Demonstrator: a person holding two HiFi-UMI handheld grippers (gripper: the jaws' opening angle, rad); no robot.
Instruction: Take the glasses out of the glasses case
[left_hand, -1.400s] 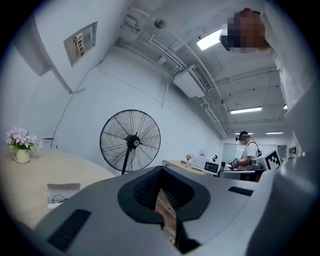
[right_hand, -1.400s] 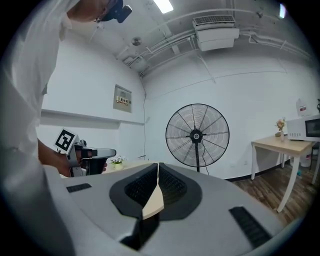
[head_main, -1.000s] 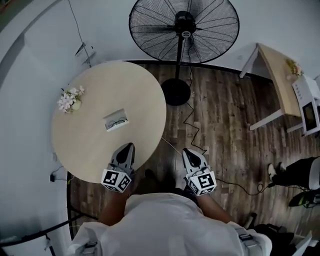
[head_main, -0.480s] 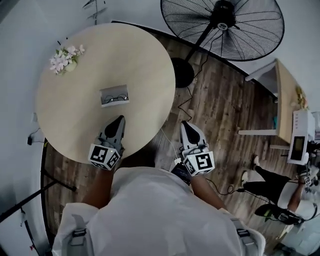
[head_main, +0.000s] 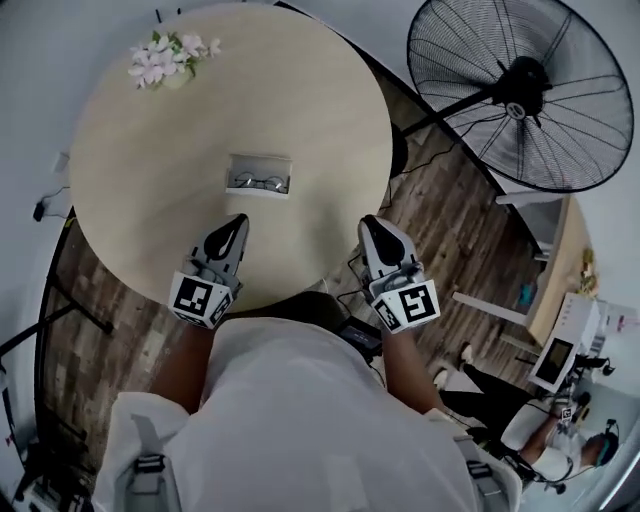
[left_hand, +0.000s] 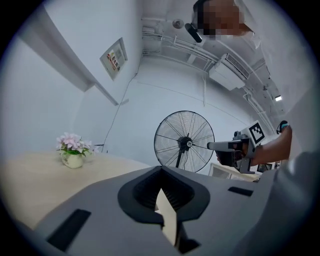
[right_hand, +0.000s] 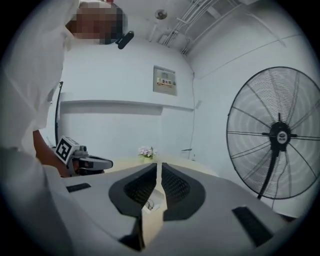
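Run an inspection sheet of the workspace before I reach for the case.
Surface: round table, pale wood top.
Job's things: case open mid-table, glasses inside.
Clutter: flowers at the far edge.
Grippers: left gripper and right gripper at the near edge, jaws together, holding nothing.
Cables: cable on the floor by the fan.
Surroundings: fan, wood floor, another person at right.
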